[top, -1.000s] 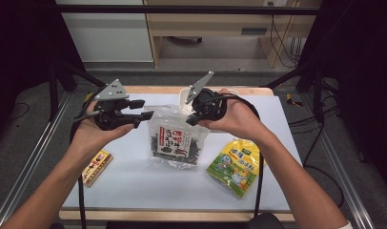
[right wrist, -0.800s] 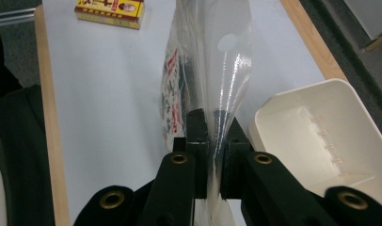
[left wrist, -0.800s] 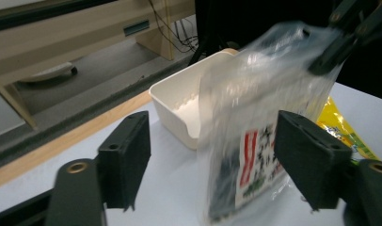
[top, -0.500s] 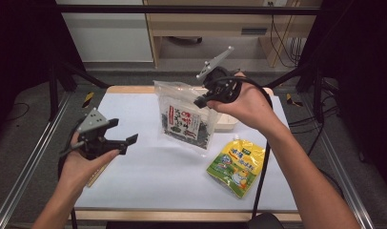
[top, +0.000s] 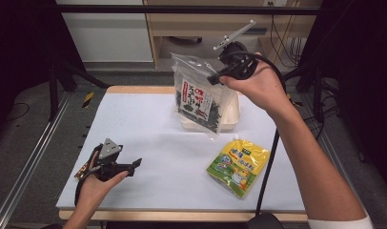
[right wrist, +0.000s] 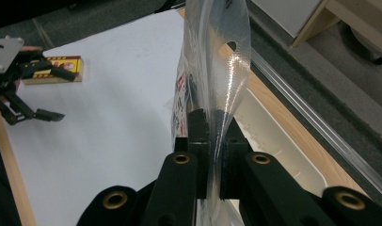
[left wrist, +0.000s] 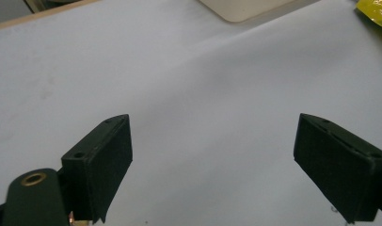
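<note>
Right gripper point(top: 215, 76) lifted seaweed bag point(top: 198, 98) clear off surface point(top: 148, 119), fingers clamped on bag's clear top edge; bag hung above cream tray point(top: 232, 117) at far edge. Left gripper point(top: 134, 164) let go, dropped to near-left corner beside small snack box point(right wrist: 55, 69), fingers just opened, wide apart, empty. Handover done; tray drop likely next.
</note>
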`<move>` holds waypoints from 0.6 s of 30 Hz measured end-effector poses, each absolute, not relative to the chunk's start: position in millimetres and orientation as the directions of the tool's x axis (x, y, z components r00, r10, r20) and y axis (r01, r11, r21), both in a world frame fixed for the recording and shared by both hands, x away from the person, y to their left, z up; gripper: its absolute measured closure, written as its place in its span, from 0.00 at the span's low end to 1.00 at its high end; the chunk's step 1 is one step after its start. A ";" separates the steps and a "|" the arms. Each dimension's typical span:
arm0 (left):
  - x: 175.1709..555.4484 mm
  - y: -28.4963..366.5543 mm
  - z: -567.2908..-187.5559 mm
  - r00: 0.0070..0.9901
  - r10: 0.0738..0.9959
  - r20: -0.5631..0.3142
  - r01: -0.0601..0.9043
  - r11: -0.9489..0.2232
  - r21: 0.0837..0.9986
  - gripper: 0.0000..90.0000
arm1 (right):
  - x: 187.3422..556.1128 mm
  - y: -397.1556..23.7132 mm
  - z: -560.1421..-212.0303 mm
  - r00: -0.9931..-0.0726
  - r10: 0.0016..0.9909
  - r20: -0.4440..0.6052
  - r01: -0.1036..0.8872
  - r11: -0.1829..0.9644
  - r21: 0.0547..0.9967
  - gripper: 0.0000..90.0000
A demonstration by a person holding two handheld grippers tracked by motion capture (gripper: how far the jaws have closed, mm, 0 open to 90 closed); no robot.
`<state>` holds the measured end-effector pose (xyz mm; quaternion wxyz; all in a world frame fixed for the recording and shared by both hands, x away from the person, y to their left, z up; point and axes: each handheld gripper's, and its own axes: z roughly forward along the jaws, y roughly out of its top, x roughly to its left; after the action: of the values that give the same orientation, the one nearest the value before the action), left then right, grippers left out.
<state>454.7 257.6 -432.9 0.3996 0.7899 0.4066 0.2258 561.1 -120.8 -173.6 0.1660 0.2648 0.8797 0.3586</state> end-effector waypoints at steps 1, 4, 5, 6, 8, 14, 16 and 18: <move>455.3 257.4 -433.6 0.567 0.823 0.040 0.460 -0.356 0.814 0.13 | 562.7 -121.9 -173.8 -0.800 0.592 -0.100 0.353 0.599 0.719 0.96; 456.7 258.4 -436.8 0.553 0.832 0.048 0.467 -0.357 0.809 0.13 | 570.0 -127.3 -175.1 -0.783 0.615 -0.092 0.369 0.579 0.727 0.97; 457.0 258.6 -437.7 0.552 0.833 0.046 0.471 -0.357 0.807 0.13 | 570.0 -127.3 -175.1 -0.783 0.615 -0.092 0.369 0.579 0.727 0.97; 457.6 258.6 -438.9 0.550 0.833 0.049 0.477 -0.362 0.801 0.13 | 571.3 -128.2 -175.3 -0.783 0.615 -0.090 0.368 0.576 0.730 0.97; 458.3 258.5 -439.9 0.548 0.835 0.049 0.480 -0.363 0.799 0.13 | 573.7 -130.8 -175.6 -0.780 0.621 -0.084 0.372 0.566 0.736 0.97; 458.6 257.8 -441.5 0.545 0.837 0.048 0.486 -0.362 0.795 0.13 | 575.1 -135.6 -174.5 -0.767 0.636 -0.080 0.372 0.544 0.752 0.97; 458.8 257.6 -442.4 0.545 0.837 0.047 0.491 -0.364 0.791 0.13 | 575.7 -137.3 -174.3 -0.762 0.643 -0.078 0.369 0.529 0.764 0.97; 459.1 257.1 -443.3 0.549 0.834 0.050 0.492 -0.371 0.788 0.13 | 576.0 -137.5 -174.4 -0.760 0.645 -0.077 0.368 0.525 0.767 0.97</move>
<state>459.1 257.1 -443.3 0.3754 0.7960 0.4165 0.2279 576.0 -137.5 -174.4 0.1792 0.2963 0.8548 0.3866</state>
